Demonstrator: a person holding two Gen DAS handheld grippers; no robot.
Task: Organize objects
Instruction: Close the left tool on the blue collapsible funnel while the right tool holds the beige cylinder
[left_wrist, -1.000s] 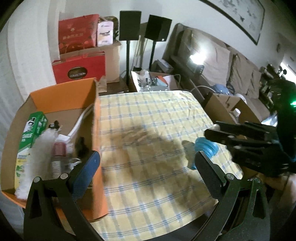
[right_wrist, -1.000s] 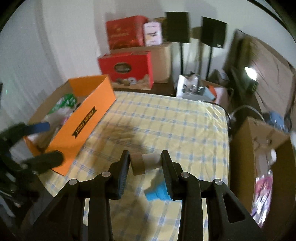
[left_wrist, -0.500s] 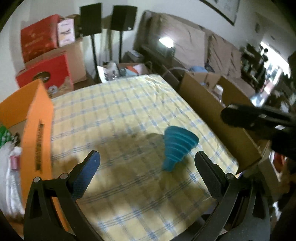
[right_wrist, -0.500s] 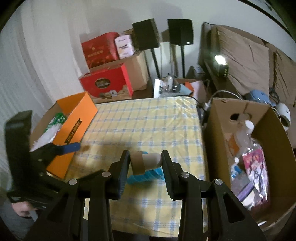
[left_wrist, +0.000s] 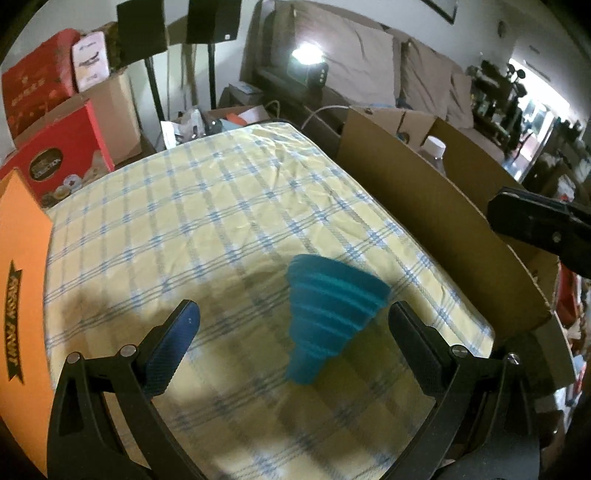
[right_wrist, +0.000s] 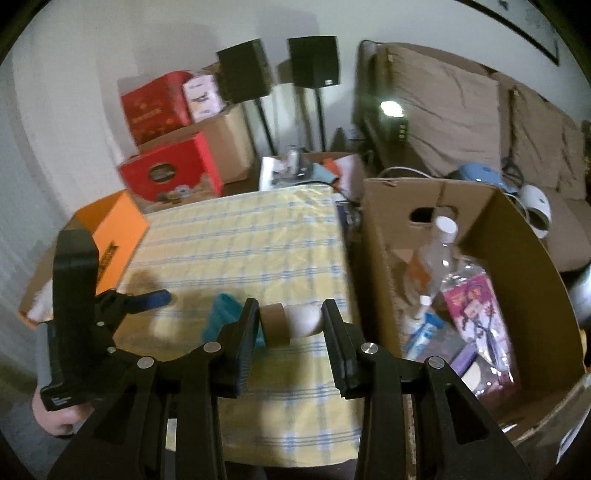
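- Living-room setup: a table with a yellow checked cloth (left_wrist: 207, 206), speakers and red gift boxes stacked at the back, and a brown couch off to the right.
- Far left, an orange box (left_wrist: 22, 280) sits on the table's left edge. Can't see what's in it from either view right now.
- Left gripper (left_wrist: 291, 332) is spread wide and holding nothing. It hangs low over the near part of the cloth.
- Between those open fingers lies the blue collapsible funnel (left_wrist: 328, 314), on its side, wide mouth pointing away and spout toward the camera. Neither finger looks to be touching it. It's a bit blurry.
- Right gripper (right_wrist: 290, 325) is pinching a small item endwise: a brown cardboard-looking tube with a whitish rounded end (right_wrist: 291, 321). Honestly can't tell what it is. It's held above the table's near right edge.
- Just right of the table stands a big brown cardboard box (right_wrist: 517, 236), open on top, with a white-capped bottle (right_wrist: 436, 251) and a pink packet (right_wrist: 476, 306) already inside.
- Best guess at the step: the right side is carrying its item over to drop in that cardboard box, while the left lines up on the funnel.
- Next, the right needs to clear the box wall before letting go, and the left needs to drop a little, centre on the funnel, and close.
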